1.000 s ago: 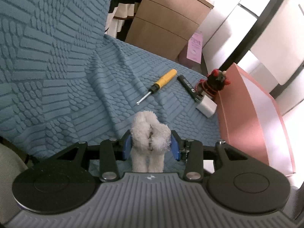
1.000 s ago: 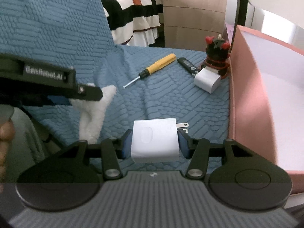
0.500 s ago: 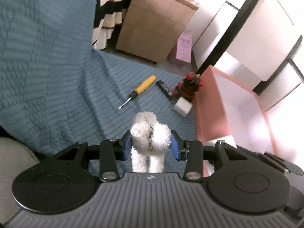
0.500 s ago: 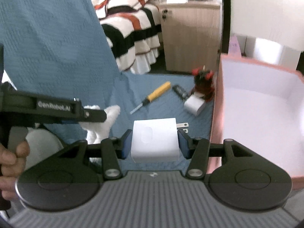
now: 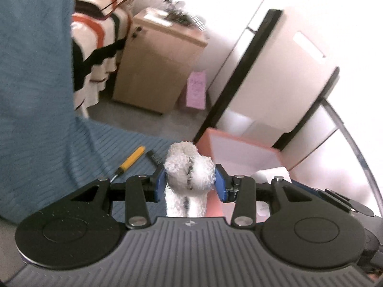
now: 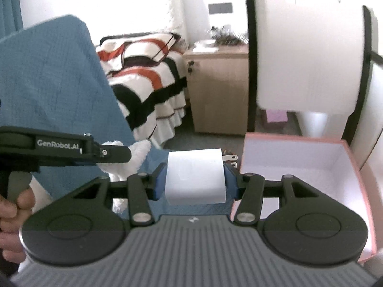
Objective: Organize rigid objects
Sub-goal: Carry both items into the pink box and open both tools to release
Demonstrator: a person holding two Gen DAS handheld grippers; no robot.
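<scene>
White charger block is pinched between the right tool pads, fluffy toy squeezed in the left tool, both carried beside the pink box, whose near wall could be clipped.

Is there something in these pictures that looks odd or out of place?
Yes: the left gripper is clamped on a fluffy white plush toy, a soft thing in a task about rigid objects. The right gripper holds a white charger, which fits.
</scene>
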